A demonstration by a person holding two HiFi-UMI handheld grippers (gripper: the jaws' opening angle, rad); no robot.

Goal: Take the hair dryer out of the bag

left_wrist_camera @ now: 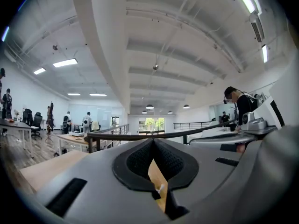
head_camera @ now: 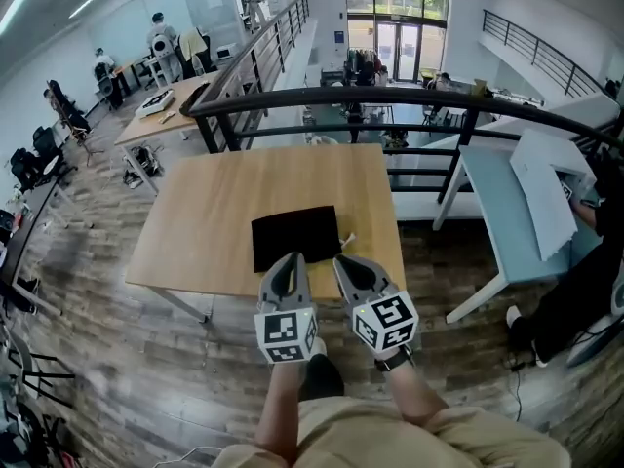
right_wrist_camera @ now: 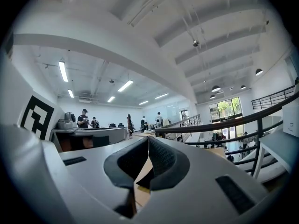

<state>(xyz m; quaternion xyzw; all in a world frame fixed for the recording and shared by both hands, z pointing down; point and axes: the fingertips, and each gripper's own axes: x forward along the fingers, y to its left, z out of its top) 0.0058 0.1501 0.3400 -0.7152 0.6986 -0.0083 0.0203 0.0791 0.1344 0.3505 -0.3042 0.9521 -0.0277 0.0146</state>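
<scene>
A flat black bag (head_camera: pixel 295 236) lies near the front edge of the wooden table (head_camera: pixel 214 213), with a small white tag sticking out at its right side. No hair dryer shows. In the head view my left gripper (head_camera: pixel 291 261) and right gripper (head_camera: pixel 343 262) hover side by side just in front of the bag's near edge. Both are shut with nothing between the pads. In the left gripper view the left gripper (left_wrist_camera: pixel 152 143) shows closed black pads with table wood behind. The right gripper (right_wrist_camera: pixel 148 141) looks the same in the right gripper view, pointing level across the table.
A black railing (head_camera: pixel 390 100) runs behind the table. A light blue table (head_camera: pixel 507 213) with white sheets stands to the right, beside a seated person (head_camera: pixel 585 281). Several people and desks are at the far left. Wood floor surrounds the table.
</scene>
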